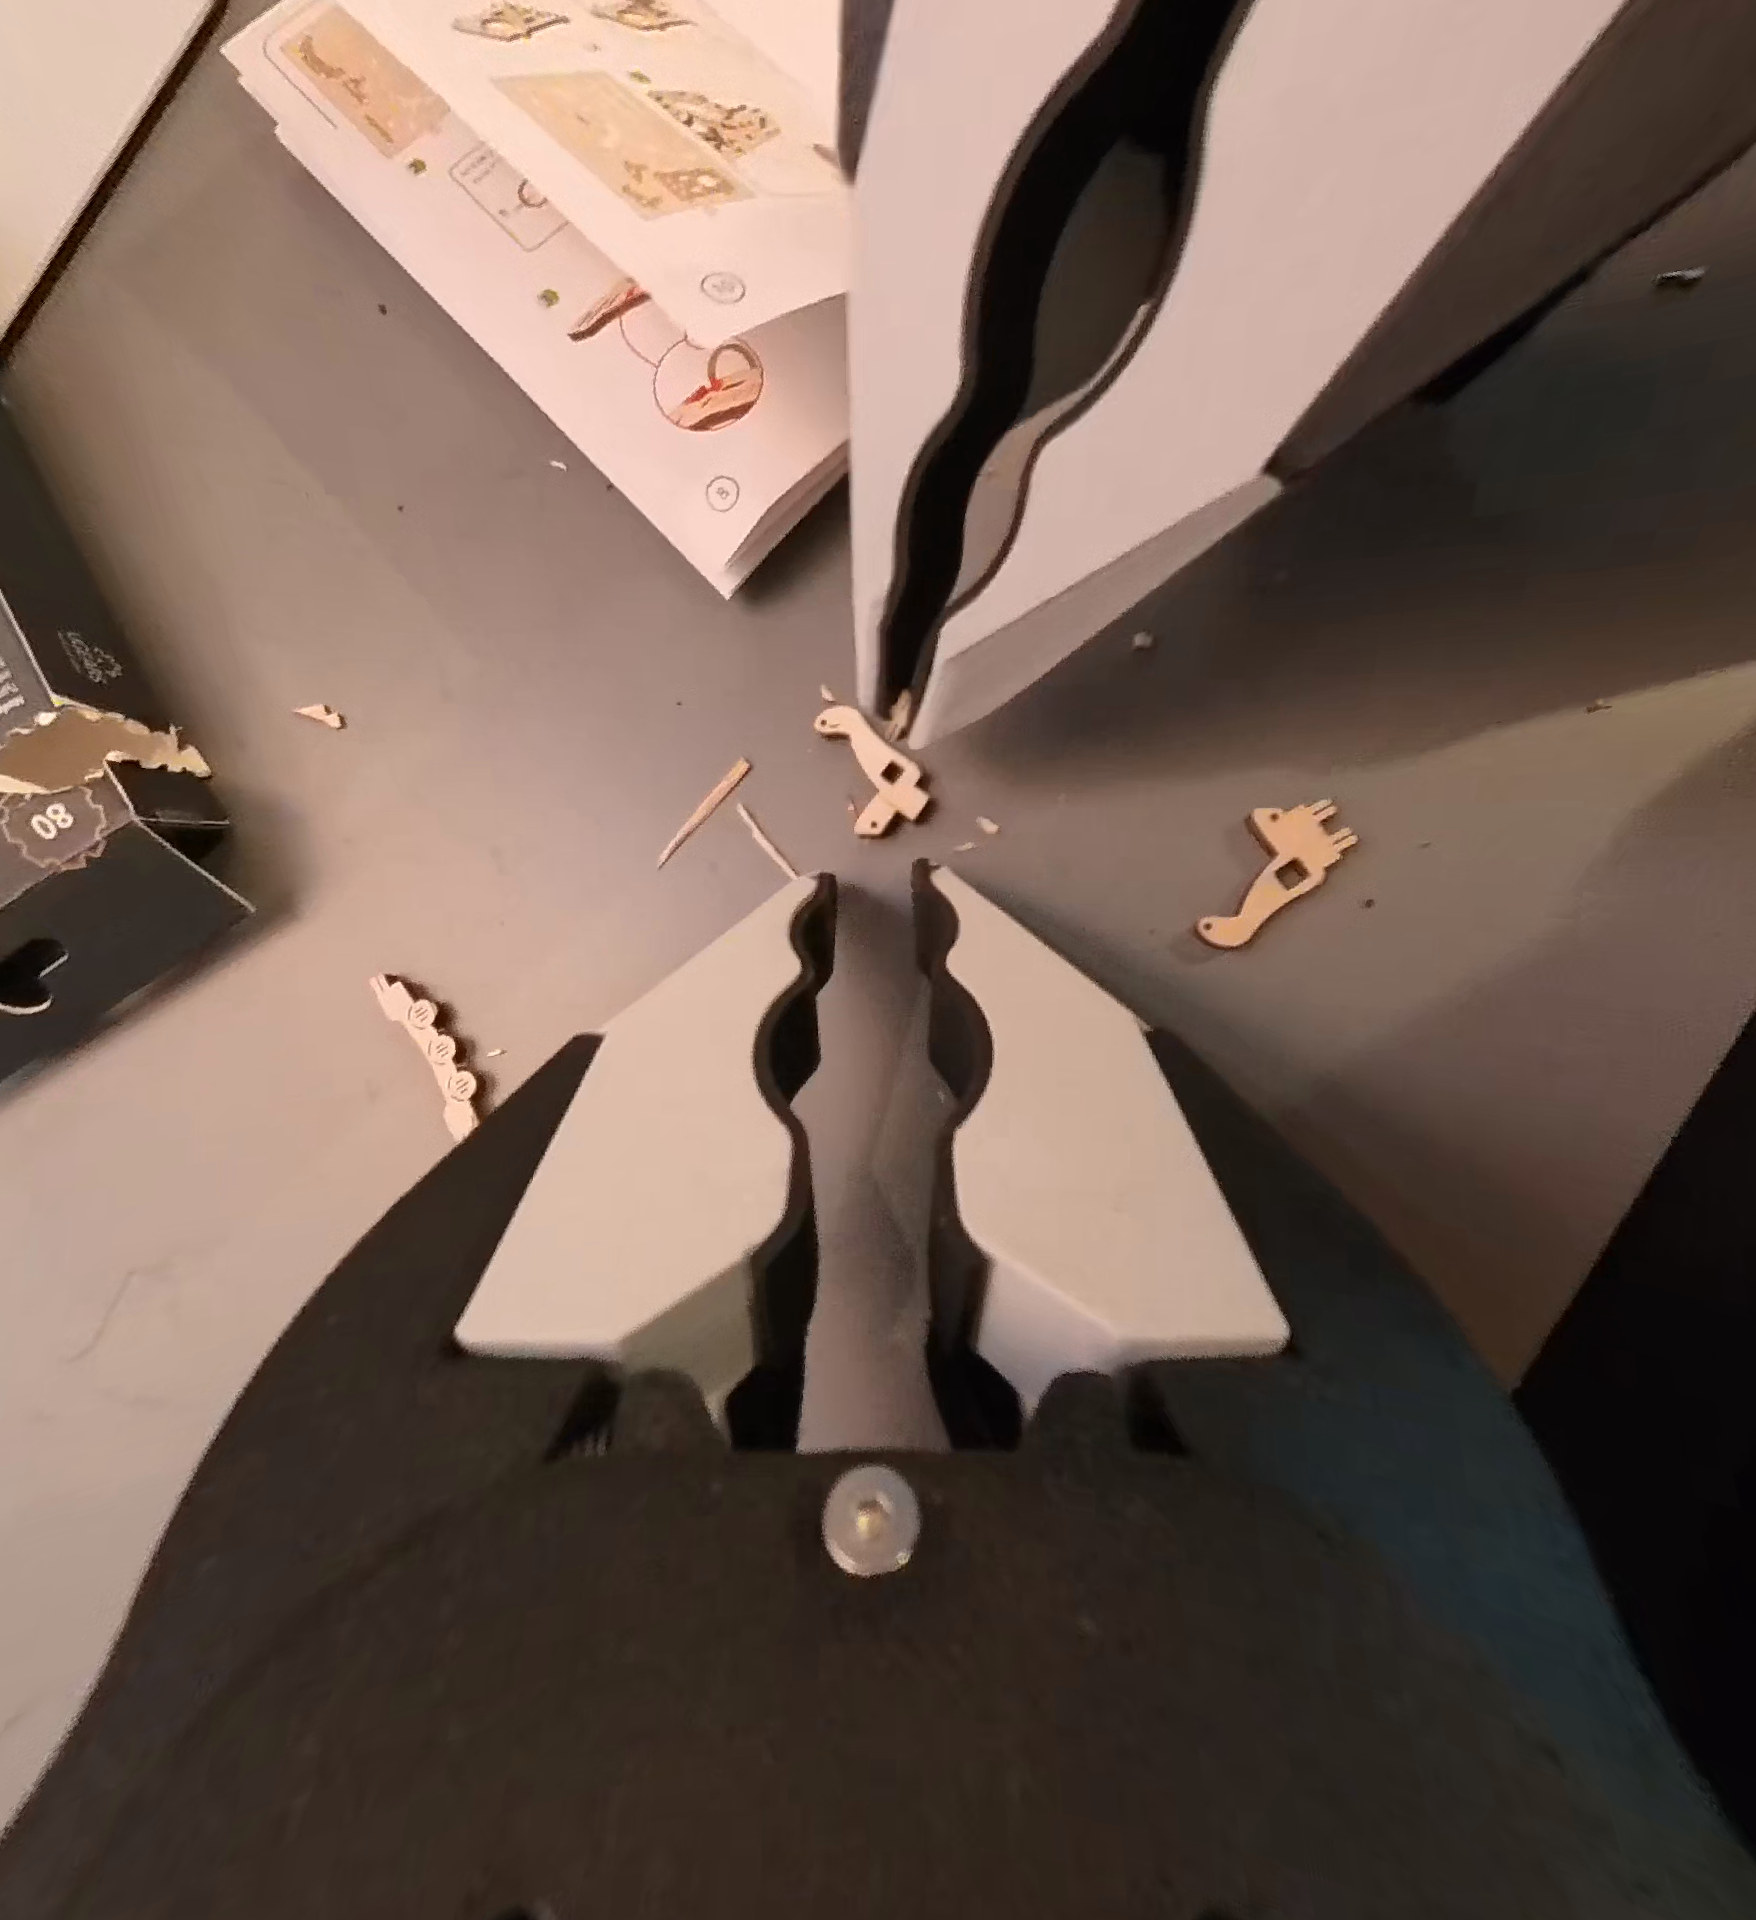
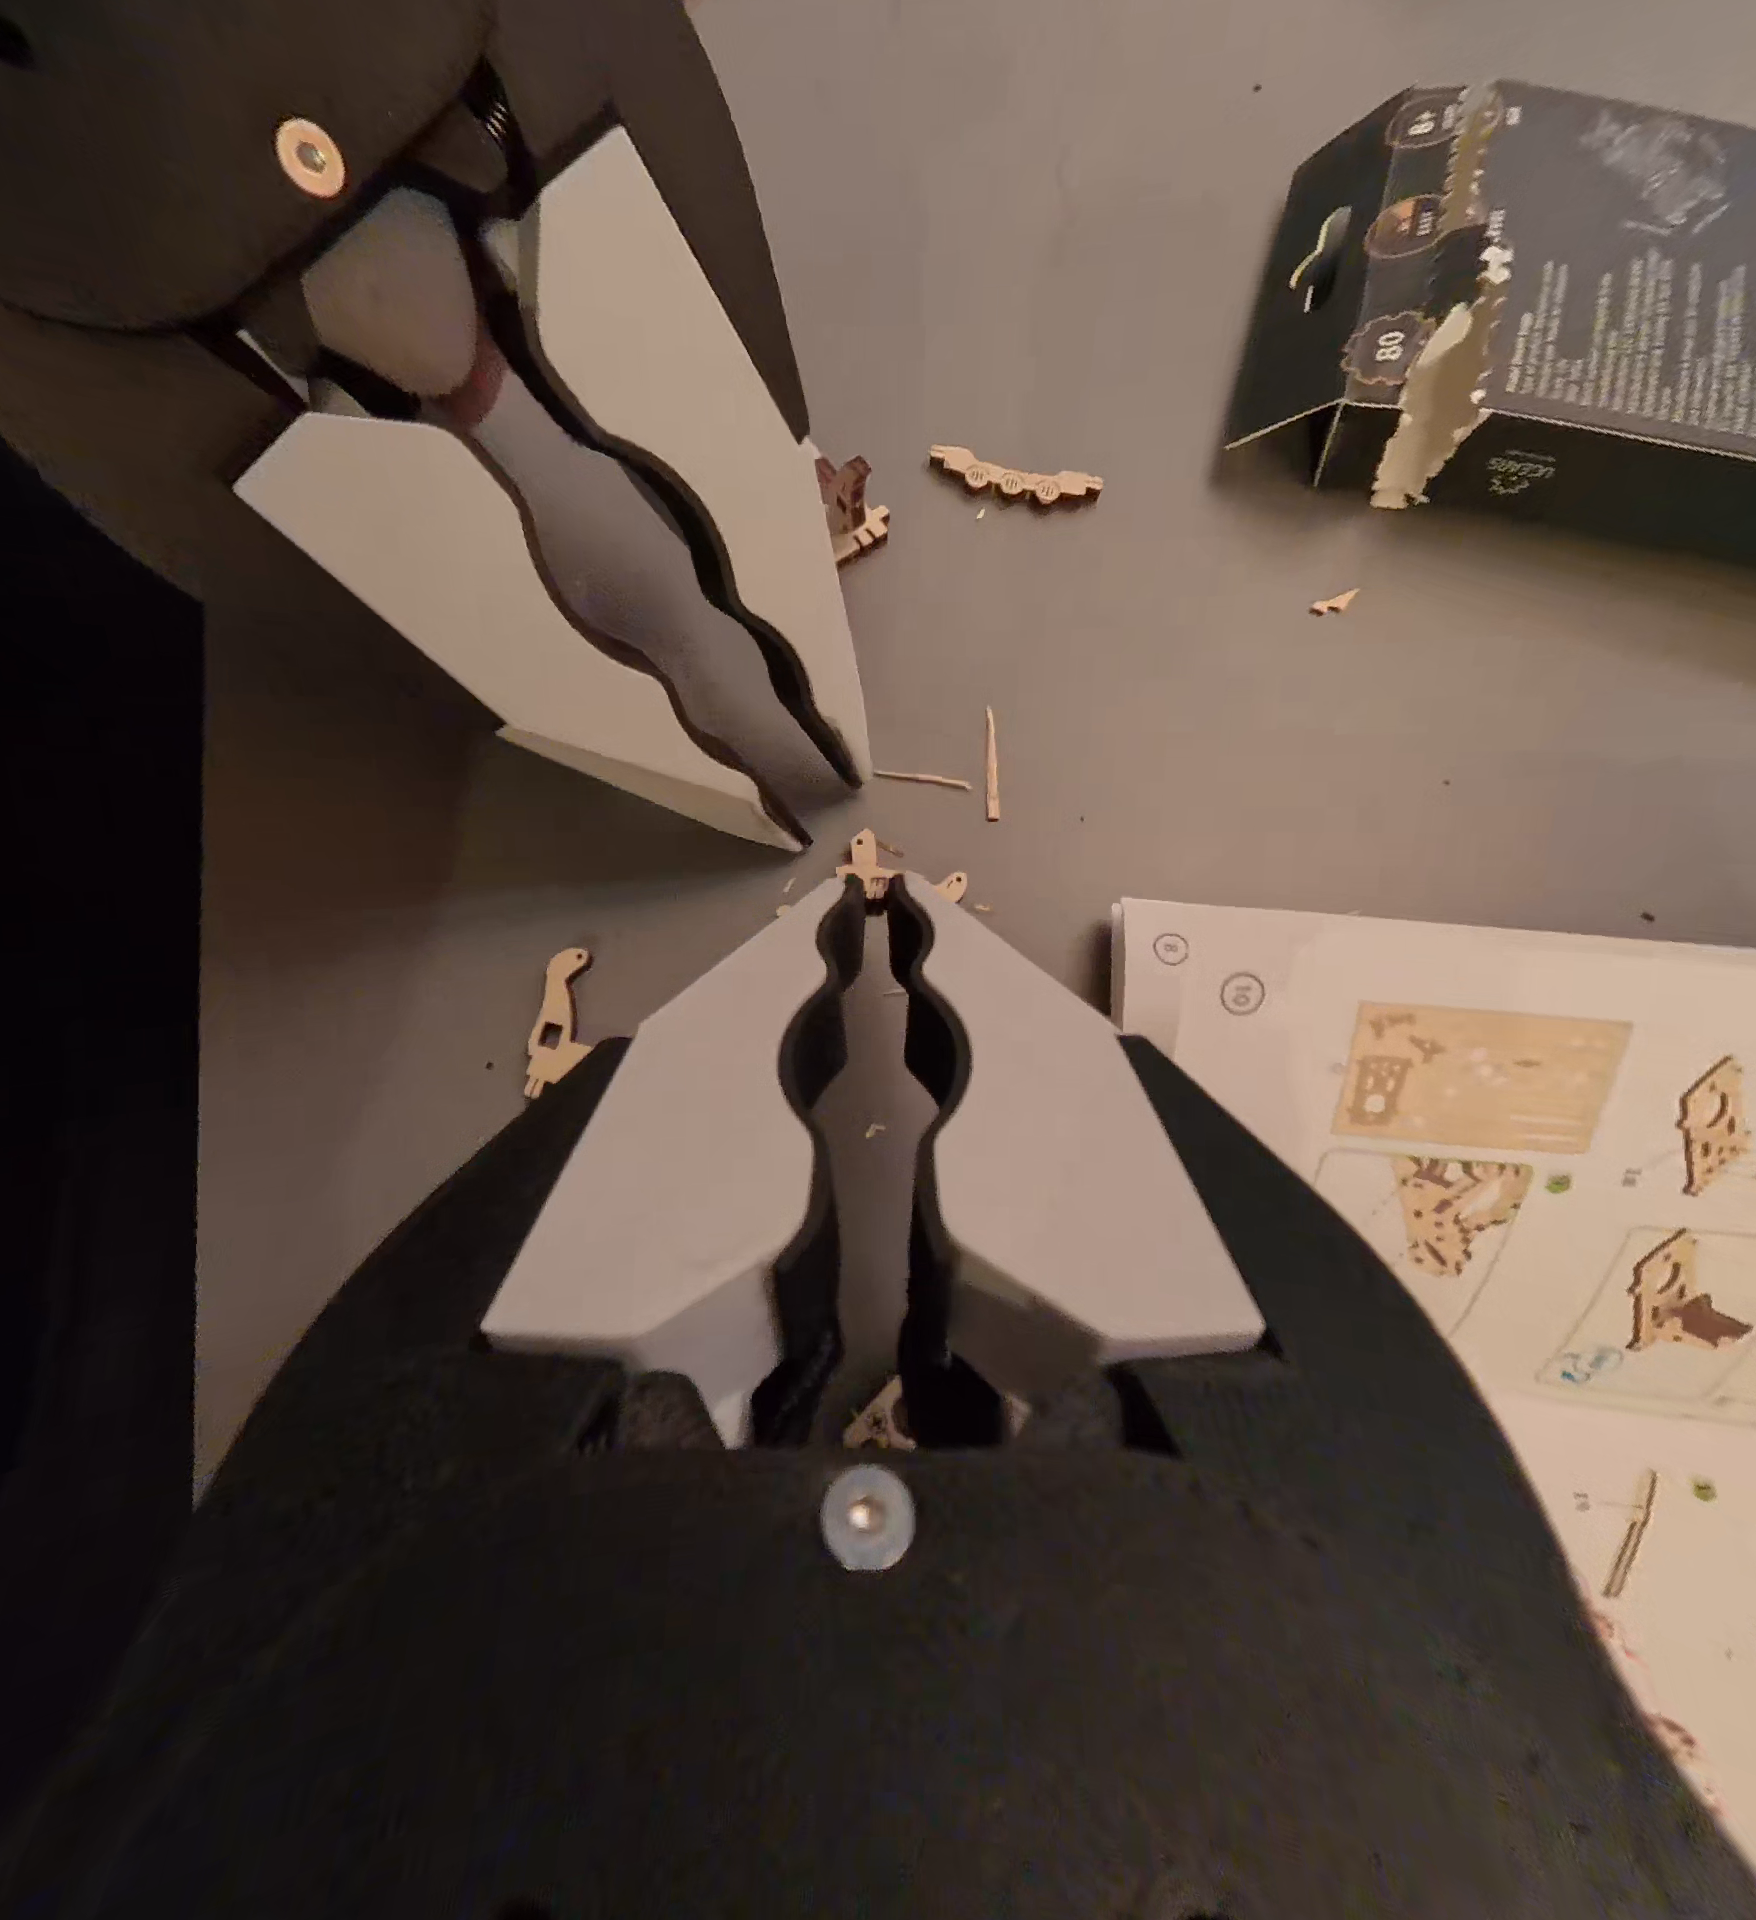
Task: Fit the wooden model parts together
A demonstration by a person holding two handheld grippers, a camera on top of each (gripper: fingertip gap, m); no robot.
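The small wooden part with a square hole [image 1: 879, 774] lies flat on the grey table [image 1: 438, 623], between the two tools. Its long axis runs from a rounded end near the right gripper [image 1: 900, 717] to a tabbed end pointing towards the left gripper [image 1: 874, 883]. The right gripper's tips sit right at the part's rounded end, nearly closed on a tiny sliver of wood; from the right wrist view [image 2: 879, 891] the fingers seem to pinch something there, though the contact is too small to tell whether it is this part or a separate piece. The left gripper stands with its fingers slightly apart and empty, just short of the tabbed end, so it looks the nearer one for taking that end.

A second, similar part with prongs [image 1: 1274, 878] lies well apart to one side. A curved strip with round marks [image 1: 432, 1049] lies on the other side, and thin splinters [image 1: 702, 795] are scattered nearby. Farther out, an open instruction booklet [image 1: 562, 239] lies flat. The torn black box [image 1: 43, 810] lies on its side, its contents not visible.
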